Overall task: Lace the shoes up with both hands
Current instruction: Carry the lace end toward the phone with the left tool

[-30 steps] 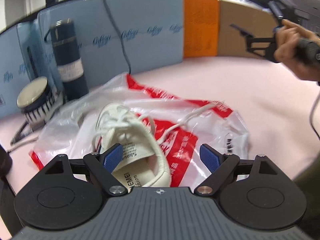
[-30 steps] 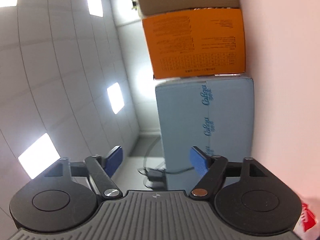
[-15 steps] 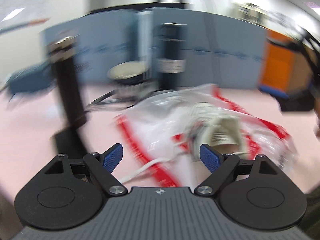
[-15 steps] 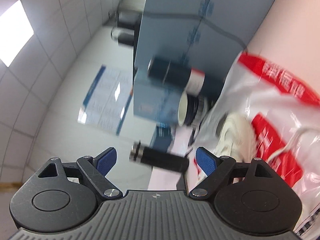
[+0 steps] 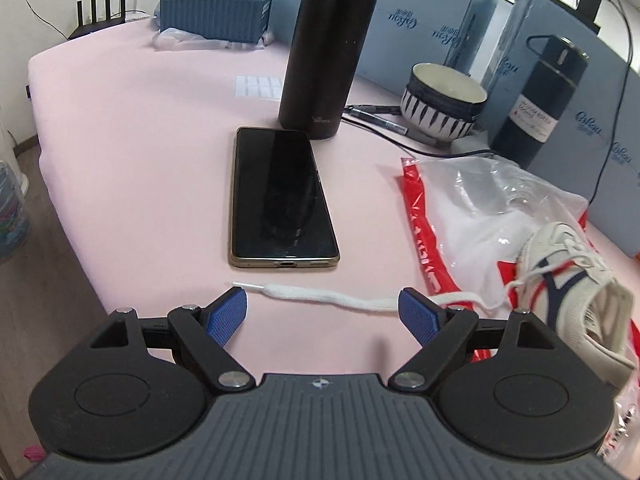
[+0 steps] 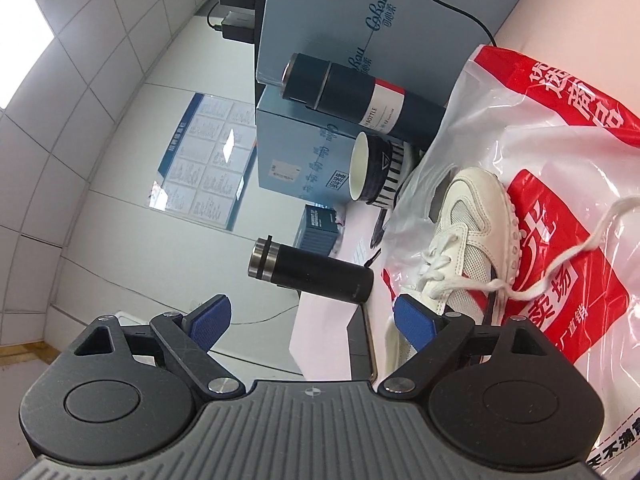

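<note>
1. Two grippers, both empty. Your left gripper (image 5: 322, 314) hangs over the pink table (image 5: 140, 152), fingers spread wide, and the loose white lace (image 5: 320, 295) lies on the table between them, untouched.
2. Your right gripper (image 6: 311, 320) has its fingers opening, nothing between them.
3. Your white shoe (image 6: 468, 236) rests on the red-and-clear plastic bag (image 6: 560, 128), near the phone (image 5: 280, 196).

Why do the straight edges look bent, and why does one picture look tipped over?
Left wrist view: sharp fisheye, bowing the pink table edge; the black glossy phone mirrors the tall black flask. Right wrist view: sharp but rolled sideways, so the white lace-up sneaker and table stand on end.
</note>
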A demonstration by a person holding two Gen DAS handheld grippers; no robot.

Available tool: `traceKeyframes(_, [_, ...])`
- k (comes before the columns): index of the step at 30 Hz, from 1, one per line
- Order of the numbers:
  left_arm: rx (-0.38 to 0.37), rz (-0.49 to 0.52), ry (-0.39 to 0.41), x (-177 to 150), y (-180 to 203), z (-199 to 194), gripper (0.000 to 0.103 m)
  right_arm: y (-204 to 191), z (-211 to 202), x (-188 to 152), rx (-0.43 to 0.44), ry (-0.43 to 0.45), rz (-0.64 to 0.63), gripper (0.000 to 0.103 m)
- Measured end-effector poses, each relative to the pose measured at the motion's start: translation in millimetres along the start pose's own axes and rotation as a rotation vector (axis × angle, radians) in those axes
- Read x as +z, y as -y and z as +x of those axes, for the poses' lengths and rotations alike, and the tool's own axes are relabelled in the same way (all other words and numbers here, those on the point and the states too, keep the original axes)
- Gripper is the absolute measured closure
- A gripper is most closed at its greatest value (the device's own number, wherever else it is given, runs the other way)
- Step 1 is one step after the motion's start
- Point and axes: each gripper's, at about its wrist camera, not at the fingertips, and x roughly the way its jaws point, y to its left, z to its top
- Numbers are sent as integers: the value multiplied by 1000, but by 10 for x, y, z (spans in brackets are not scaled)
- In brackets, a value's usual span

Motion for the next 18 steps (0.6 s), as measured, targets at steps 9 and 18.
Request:
traceKeyframes(9, [-140,64,56,-29,147,85,98,75,-31,26,-21,30,8,14])
traceKeyframes(18, [-6,88,-24,100,343,106,34,102,-75,62,-31,59,9,14])
